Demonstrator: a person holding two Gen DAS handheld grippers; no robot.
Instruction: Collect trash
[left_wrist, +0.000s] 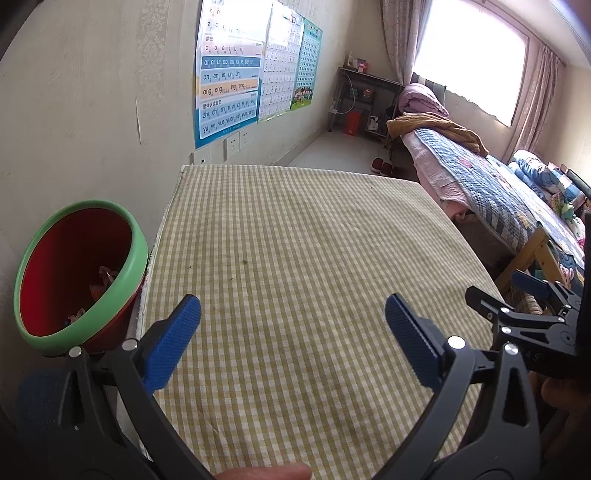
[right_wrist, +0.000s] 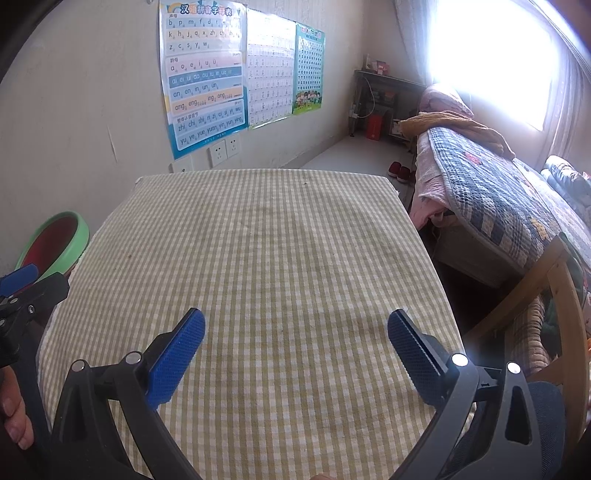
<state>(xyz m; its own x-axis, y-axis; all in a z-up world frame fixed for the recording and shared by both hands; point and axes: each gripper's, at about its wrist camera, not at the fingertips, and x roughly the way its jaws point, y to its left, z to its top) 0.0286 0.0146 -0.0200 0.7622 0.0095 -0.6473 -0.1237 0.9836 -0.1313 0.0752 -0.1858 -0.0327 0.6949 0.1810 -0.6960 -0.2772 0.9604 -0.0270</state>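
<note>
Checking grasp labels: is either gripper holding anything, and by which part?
Nothing is held: the left gripper and right gripper are both open above the checked tablecloth.

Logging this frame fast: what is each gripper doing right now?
Left gripper: open, holding nothing, above the checked tablecloth.
Right gripper: open, holding nothing, above the same cloth.
</note>
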